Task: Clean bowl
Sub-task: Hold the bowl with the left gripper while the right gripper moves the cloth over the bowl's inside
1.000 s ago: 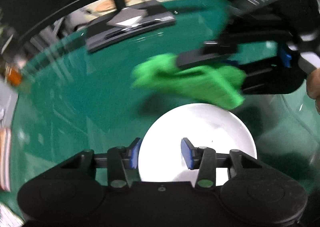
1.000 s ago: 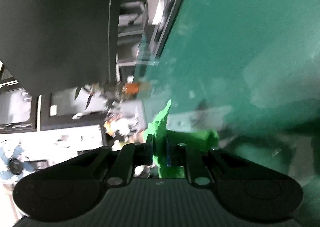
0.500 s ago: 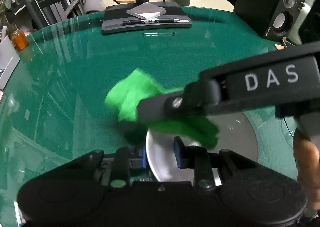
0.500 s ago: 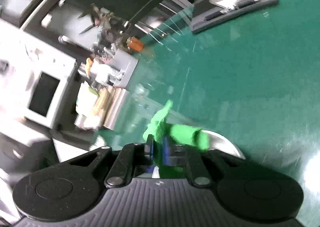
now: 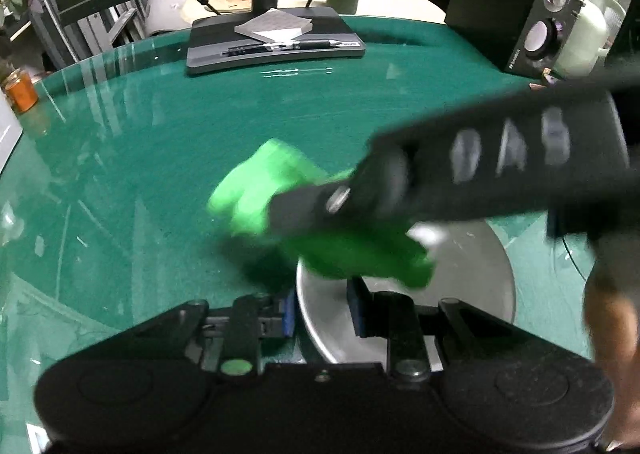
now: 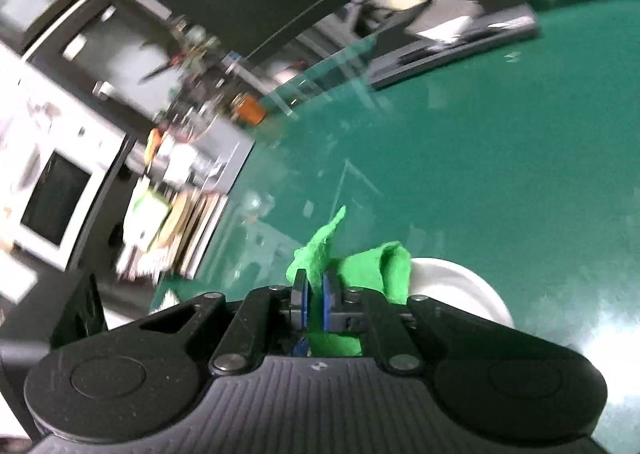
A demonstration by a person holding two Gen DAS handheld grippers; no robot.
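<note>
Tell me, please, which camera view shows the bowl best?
The left wrist view: it shows most of the bowl's round rim and inside, with the left gripper clamping its near edge and the green cloth over its far side. The right wrist view catches only a white sliver of rim behind the right gripper.

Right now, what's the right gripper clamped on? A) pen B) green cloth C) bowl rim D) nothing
B: the right gripper has its two blue pads pinched shut on the green cloth, which hangs over the bowl.
</note>
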